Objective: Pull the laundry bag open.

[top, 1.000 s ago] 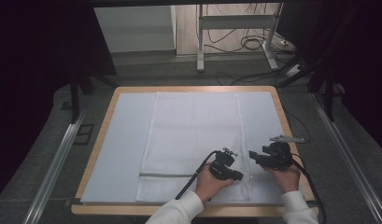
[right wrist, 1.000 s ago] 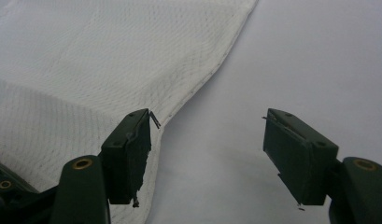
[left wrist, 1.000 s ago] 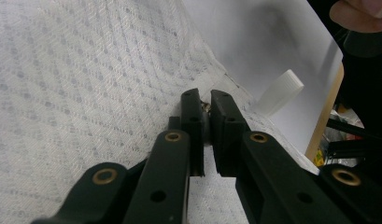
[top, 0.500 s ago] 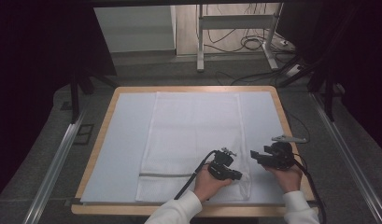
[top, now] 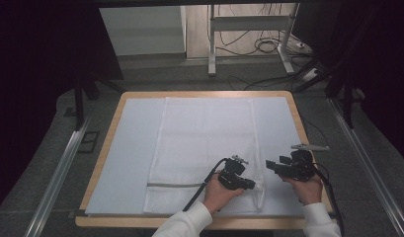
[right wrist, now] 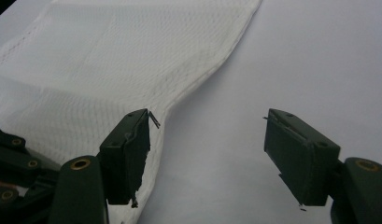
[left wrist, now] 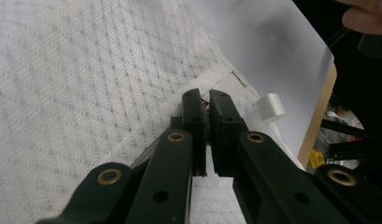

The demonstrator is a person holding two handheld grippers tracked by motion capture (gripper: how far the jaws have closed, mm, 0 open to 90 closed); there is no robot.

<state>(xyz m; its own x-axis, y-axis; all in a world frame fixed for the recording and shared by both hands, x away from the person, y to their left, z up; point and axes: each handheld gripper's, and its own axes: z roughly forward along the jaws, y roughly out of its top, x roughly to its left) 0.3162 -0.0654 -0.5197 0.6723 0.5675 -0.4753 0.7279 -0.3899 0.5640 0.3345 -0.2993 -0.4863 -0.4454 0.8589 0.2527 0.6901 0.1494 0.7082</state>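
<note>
A white mesh cloth lies flat on the white board, with a grey strip across its near end. My left gripper rests low at the cloth's near right edge. In the left gripper view its jaws are shut on a puckered bit of the cloth's hem, beside a small white loop tag. My right gripper hovers just right of the cloth and points left. Its jaws stand wide open over the bare board, the left one at the cloth's edge, with nothing between them.
The board has a wooden rim close to my right hand. Metal rails run along the floor on both sides. A table frame and loose cables stand beyond the far edge.
</note>
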